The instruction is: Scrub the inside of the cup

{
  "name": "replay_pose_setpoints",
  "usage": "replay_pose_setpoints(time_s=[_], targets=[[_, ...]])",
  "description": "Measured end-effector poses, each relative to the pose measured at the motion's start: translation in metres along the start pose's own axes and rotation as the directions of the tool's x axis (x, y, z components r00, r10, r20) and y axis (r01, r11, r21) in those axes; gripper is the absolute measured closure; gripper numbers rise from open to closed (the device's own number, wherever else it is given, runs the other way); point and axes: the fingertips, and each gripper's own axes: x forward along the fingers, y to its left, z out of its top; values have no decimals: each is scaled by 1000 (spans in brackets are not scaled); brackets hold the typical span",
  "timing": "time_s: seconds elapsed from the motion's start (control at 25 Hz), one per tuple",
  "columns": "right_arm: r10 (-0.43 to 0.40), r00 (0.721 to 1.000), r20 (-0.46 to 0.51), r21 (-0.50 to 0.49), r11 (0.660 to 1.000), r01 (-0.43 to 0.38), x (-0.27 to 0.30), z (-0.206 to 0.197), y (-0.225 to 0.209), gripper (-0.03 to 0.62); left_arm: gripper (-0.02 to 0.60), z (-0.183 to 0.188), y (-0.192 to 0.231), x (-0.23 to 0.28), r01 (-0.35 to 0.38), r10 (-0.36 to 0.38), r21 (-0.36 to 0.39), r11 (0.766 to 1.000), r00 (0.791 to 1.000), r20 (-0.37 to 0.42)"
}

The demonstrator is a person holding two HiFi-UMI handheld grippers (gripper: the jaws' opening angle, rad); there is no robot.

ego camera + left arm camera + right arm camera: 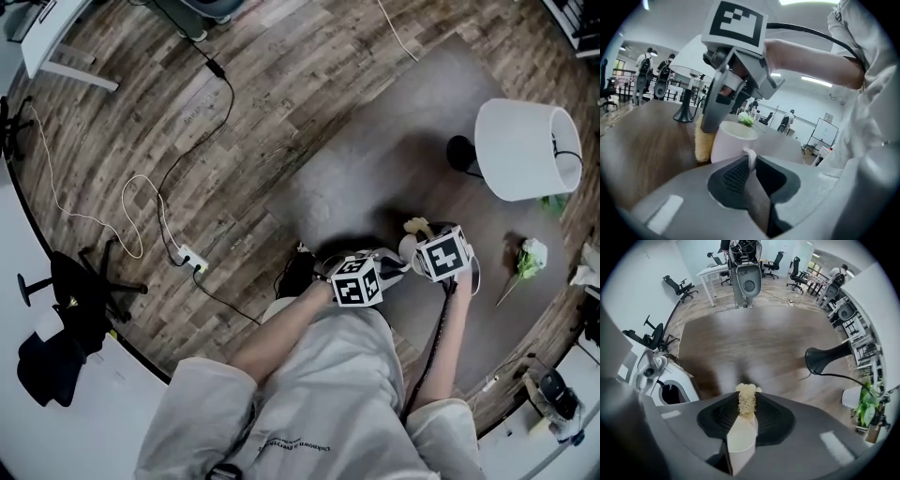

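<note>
A white cup (pixel 733 140) stands on the brown table (pixel 375 178), and my left gripper (pixel 751 161) is shut on its handle (pixel 750 157). My right gripper (pixel 746 397) is shut on a yellow loofah scrubber (pixel 746 400). In the left gripper view the right gripper (pixel 707 123) points down and holds the scrubber (pixel 702 140) against the cup's outer wall, not inside it. In the head view both marker cubes, left (pixel 357 281) and right (pixel 442 253), sit close together at the table's near edge, with the scrubber (pixel 417 226) just beyond them. The cup's inside is hidden.
A lamp with a white shade (pixel 525 148) and a black base (pixel 825 359) stands to the right on the table. A green sprig (pixel 530 258) lies at the right edge. Cables (pixel 159 216) and an office chair (pixel 80 291) are on the floor to the left.
</note>
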Motion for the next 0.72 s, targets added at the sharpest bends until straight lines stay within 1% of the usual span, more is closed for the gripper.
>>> replay_pose_setpoints(time_s=[0.08,0.2,0.4,0.48,0.56,0.72], targets=[[4,1000,-4,5,1000,-4,1,-4,-1,476,529,0,8,-4,-54,53,6,999,999,5],[11,1000,-2,23,1000,-11,0,-10,3,476,528,0,9,-6,-102,102,37,994,995,-4],[6,999,32,17,1000,-7,0,-3,12,476,527,1,12,-8,-147,147,25,989,989,3],[16,999,45,12,1000,-17,1,-2,20,476,526,1,12,-7,-162,162,24,987,987,2],[34,998,45,-2,999,-34,4,-2,31,476,525,1,12,-6,-174,174,28,984,985,-4],[45,998,37,-21,999,-44,4,-3,44,474,525,2,15,-5,-209,209,26,978,978,-1]])
